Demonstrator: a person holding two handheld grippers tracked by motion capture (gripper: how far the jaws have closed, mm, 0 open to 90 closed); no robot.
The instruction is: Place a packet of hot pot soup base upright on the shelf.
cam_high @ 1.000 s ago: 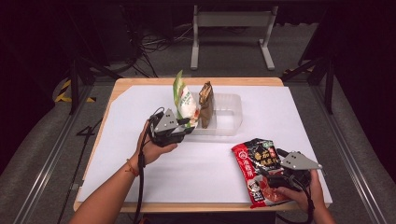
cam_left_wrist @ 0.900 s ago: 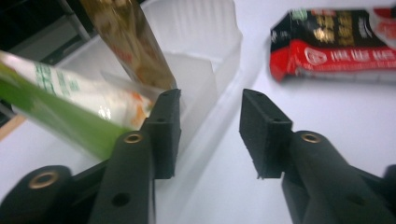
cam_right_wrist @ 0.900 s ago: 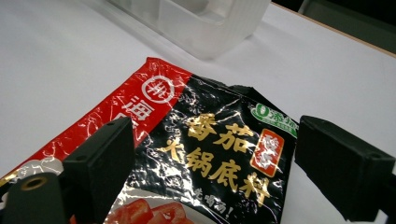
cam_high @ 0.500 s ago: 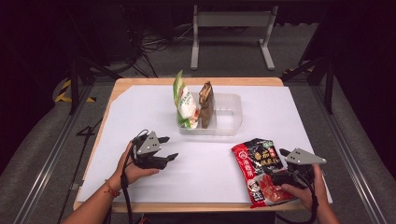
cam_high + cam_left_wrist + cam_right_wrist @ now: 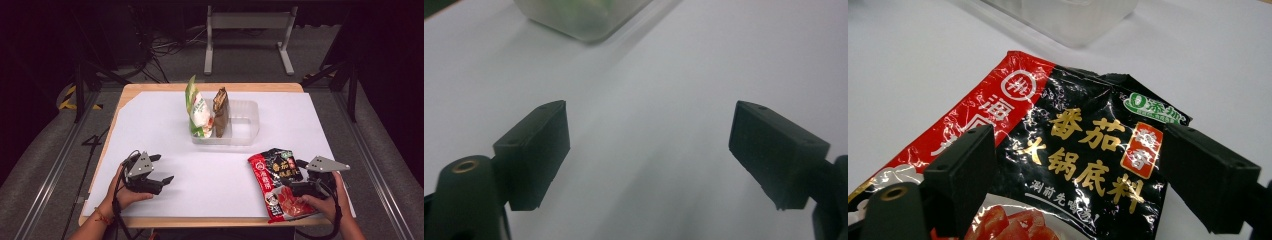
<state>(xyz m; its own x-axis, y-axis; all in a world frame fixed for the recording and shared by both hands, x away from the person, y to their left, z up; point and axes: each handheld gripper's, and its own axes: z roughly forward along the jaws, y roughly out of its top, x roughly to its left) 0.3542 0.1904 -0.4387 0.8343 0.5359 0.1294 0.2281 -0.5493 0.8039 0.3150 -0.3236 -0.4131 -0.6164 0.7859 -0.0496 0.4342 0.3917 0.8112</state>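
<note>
My left gripper [image 5: 164,168] rests low over the white table at the near left. Its jaws have just been opening and stand wide with nothing between them [image 5: 649,145]. A clear plastic tray [image 5: 247,131] sits mid-table with a green packet [image 5: 199,110] and a brown packet [image 5: 220,111] standing upright in its left end. A red and black soup-base packet [image 5: 277,182] lies flat at the near right. My right gripper [image 5: 296,176] is over it, jaws open to either side of the packet's black upper part [image 5: 1083,140], pads not pressing on it.
A white sheet [image 5: 200,165] covers the wooden table, whose front edge runs just before both hands. The tray's right half holds nothing. A corner of the tray [image 5: 584,17] lies ahead of the left gripper, another [image 5: 1073,15] ahead of the right. Dark floor surrounds the table.
The left gripper has drawn back from the green packet at the tray to the near left of the table, sinking lower, and its jaws have spread wider. The right gripper has stayed put.
</note>
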